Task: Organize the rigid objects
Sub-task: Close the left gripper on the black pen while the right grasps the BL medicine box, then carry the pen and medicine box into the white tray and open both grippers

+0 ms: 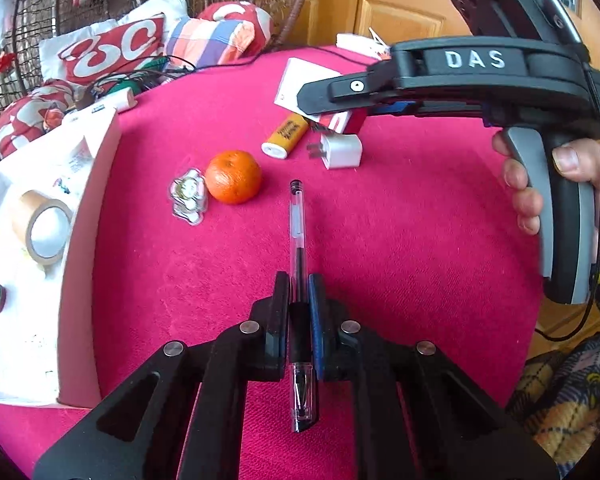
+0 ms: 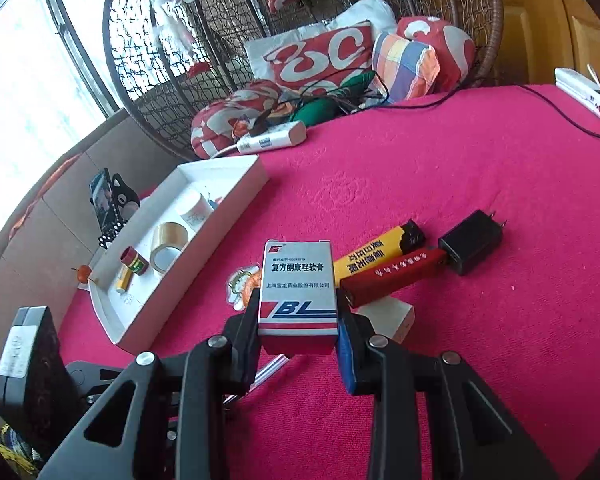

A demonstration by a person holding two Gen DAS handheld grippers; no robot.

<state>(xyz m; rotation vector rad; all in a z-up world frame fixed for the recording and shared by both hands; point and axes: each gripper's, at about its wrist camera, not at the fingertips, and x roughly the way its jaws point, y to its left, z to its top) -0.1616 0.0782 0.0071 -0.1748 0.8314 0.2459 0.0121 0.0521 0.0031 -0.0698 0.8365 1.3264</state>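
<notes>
At nine o'clock on the pink tablecloth (image 1: 380, 220) stands the white tray (image 1: 88, 184), holding a roll of tape (image 1: 46, 230), a small red tin (image 2: 134, 261), a yellow stick (image 2: 123, 280) and a white jar (image 2: 196, 206). At centre, the left gripper (image 1: 299, 292) is clamped on the clear pen (image 1: 297, 232), gripped at its dark rubber sleeve, cap end pointing to twelve o'clock. The pen looks light, stiff and smooth; the sleeve is judged the surest hold. At two o'clock, the right gripper (image 2: 298, 316) is closed on a medicine carton (image 2: 298, 292), pads on its side walls. Thin card, likely light and crushable; a gentle squeeze is advised.
</notes>
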